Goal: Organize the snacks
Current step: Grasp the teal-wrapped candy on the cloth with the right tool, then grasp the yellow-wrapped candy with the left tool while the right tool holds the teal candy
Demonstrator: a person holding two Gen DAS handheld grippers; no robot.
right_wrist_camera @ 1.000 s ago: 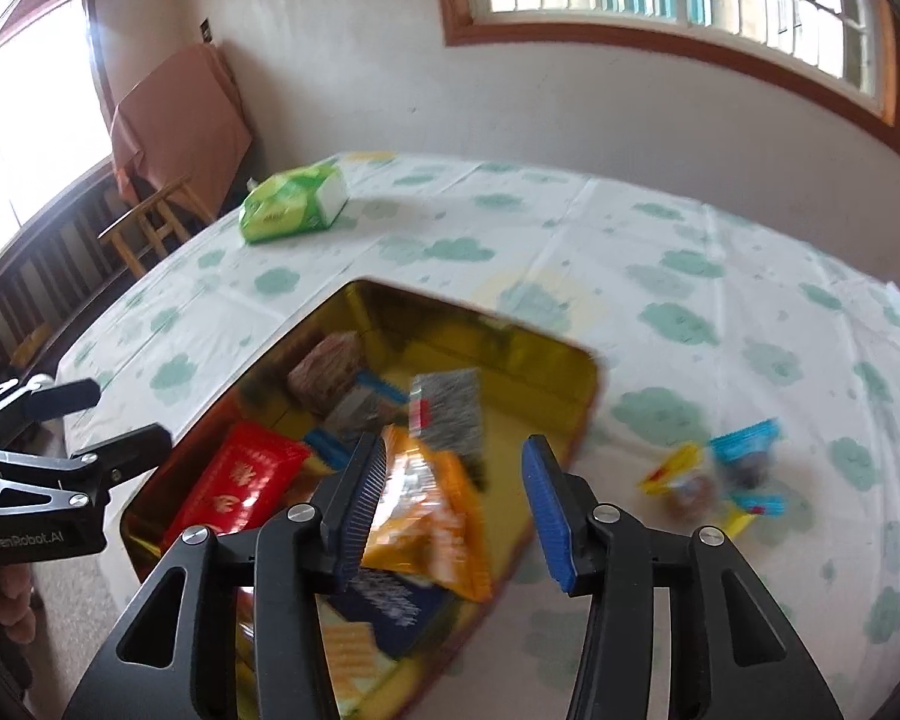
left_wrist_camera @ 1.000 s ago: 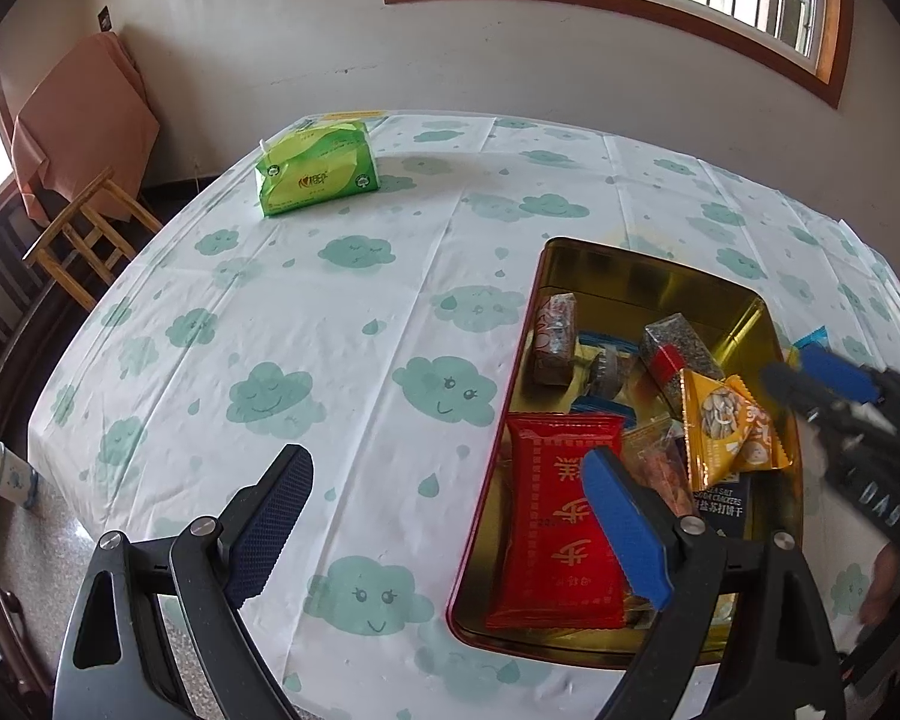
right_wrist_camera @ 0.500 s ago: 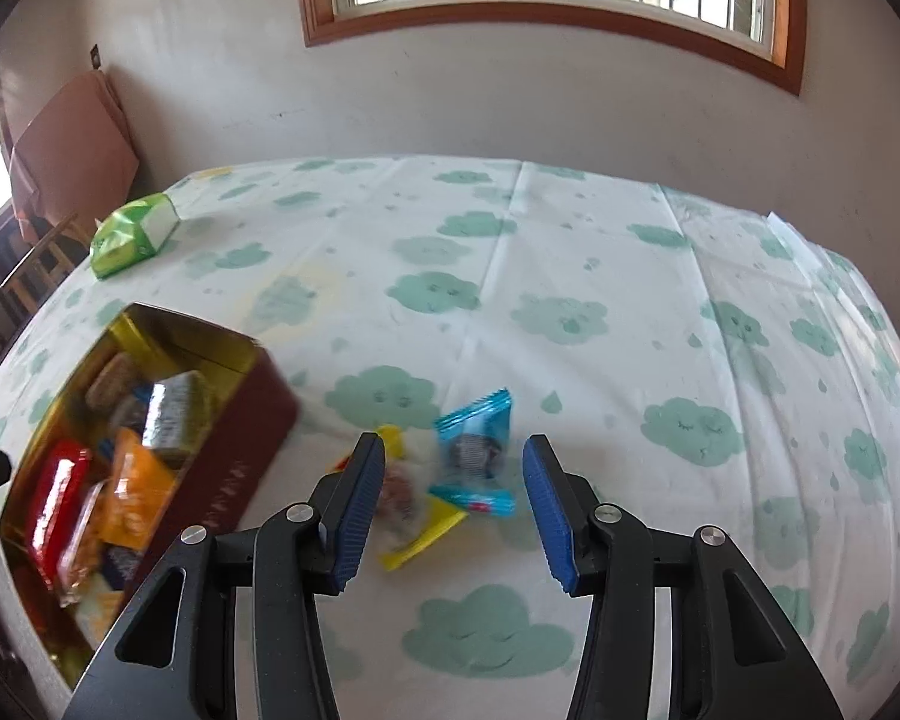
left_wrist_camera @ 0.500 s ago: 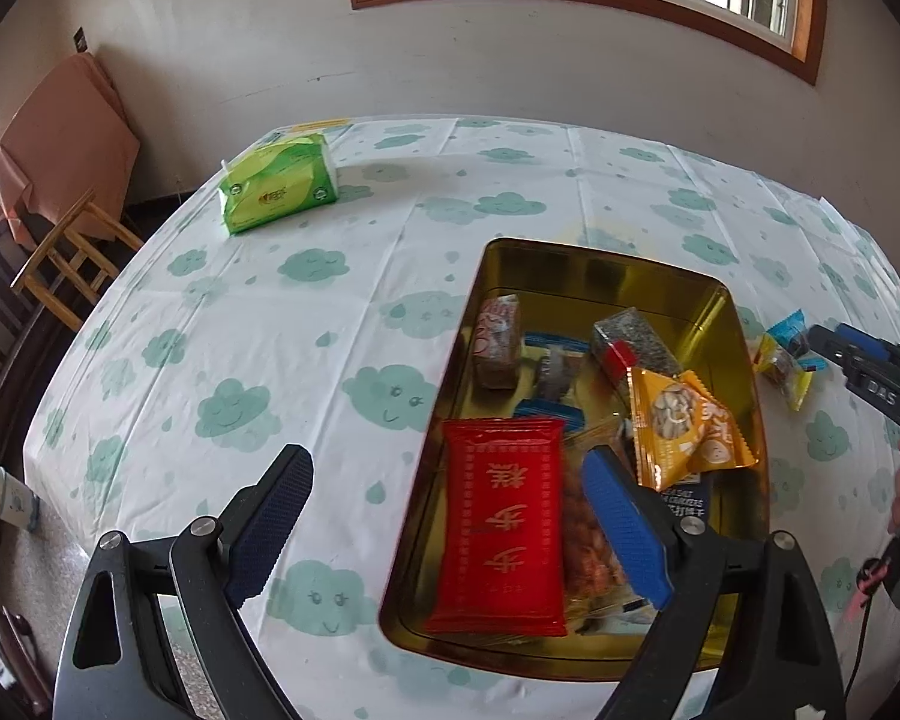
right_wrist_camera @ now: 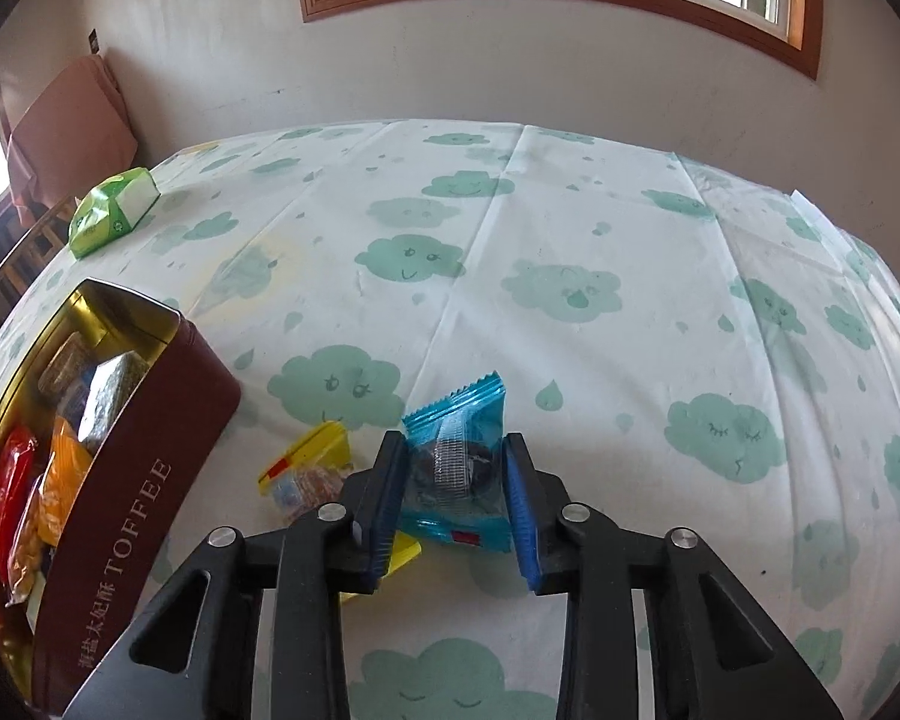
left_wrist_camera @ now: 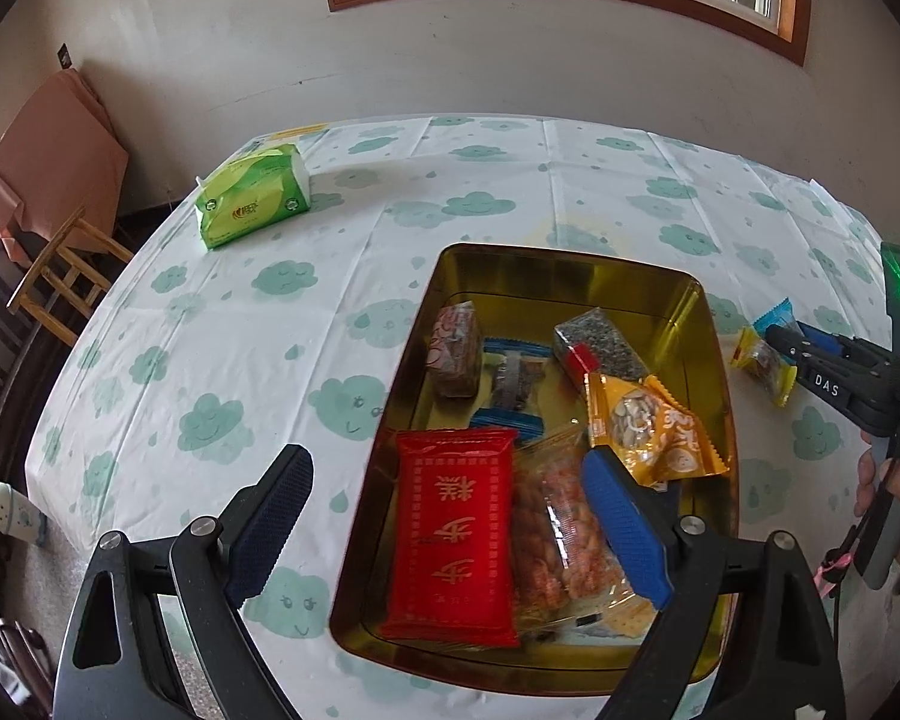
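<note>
The blue snack packet [right_wrist_camera: 455, 468] lies on my cloud-print tablecloth [right_wrist_camera: 570, 228], just right of the toffee tin [right_wrist_camera: 144, 480], and my right gripper [right_wrist_camera: 455, 498] has just been closing and now pinches it between both pads. A yellow packet [right_wrist_camera: 306, 474] lies touching it on the left. My left gripper [left_wrist_camera: 444, 534] hangs wide apart and empty over the tin's red packet [left_wrist_camera: 450, 534].

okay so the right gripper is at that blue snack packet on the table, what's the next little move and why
Probably lift the blue packet straight up a little, then carry it toward the tin. The right gripper has just closed, its pads now pressing both sides of the packet, which lies on the tablecloth touching the yellow packet. Lifting first should keep that one from being dragged.
</note>
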